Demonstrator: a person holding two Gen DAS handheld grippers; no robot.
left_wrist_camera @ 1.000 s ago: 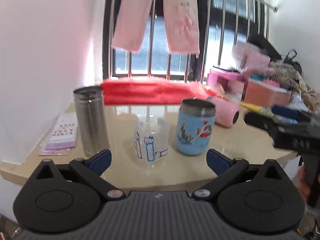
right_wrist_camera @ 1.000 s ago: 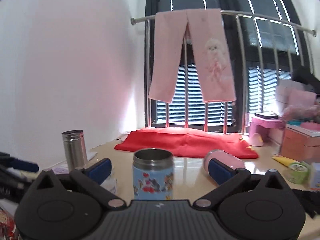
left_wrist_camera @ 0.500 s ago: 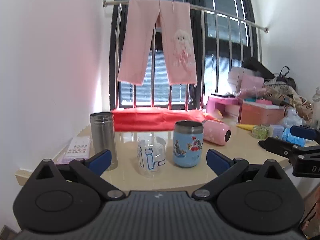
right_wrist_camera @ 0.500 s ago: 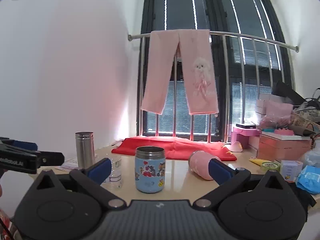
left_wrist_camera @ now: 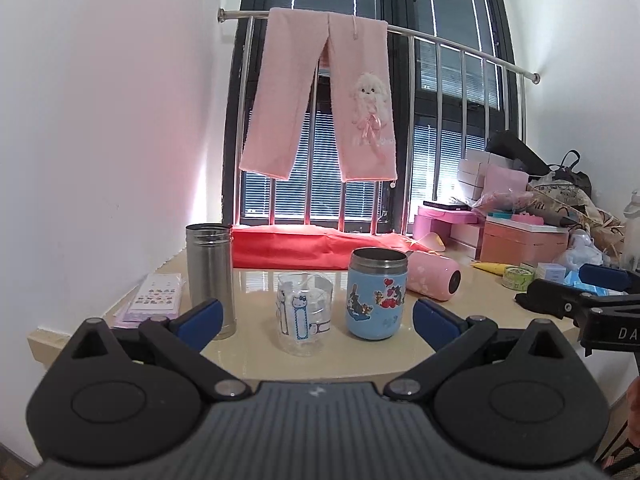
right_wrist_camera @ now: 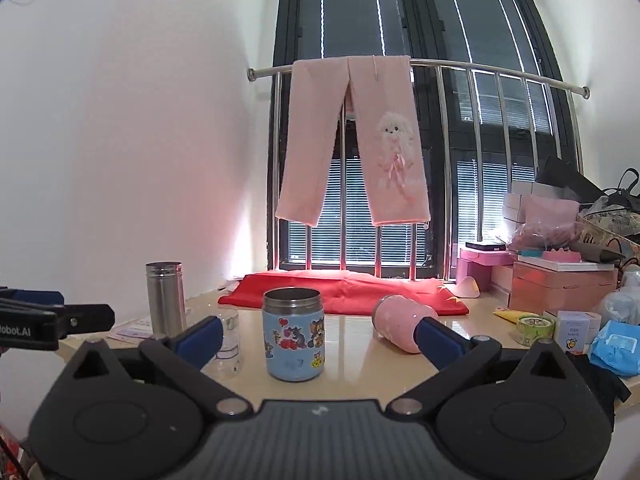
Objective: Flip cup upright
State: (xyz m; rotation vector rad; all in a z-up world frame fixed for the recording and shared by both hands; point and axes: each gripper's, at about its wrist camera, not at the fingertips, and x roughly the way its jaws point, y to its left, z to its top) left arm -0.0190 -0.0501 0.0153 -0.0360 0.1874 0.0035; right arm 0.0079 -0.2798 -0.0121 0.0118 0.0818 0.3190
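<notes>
Left gripper level before the glossy counter, jaws apart and empty; steel flask, clear cup, blue tin, then the pink cup on its side; right gripper likewise spread, empty.

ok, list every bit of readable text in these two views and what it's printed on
"DA", cut off at the frame edge: on the body of the right gripper, seen in the left wrist view.
"obot.AI", first letter cut off: on the body of the left gripper, seen in the right wrist view.
Blue cartoon cup, clear cup, sticker sheet, small white box: print too small or blurred to read.
</notes>
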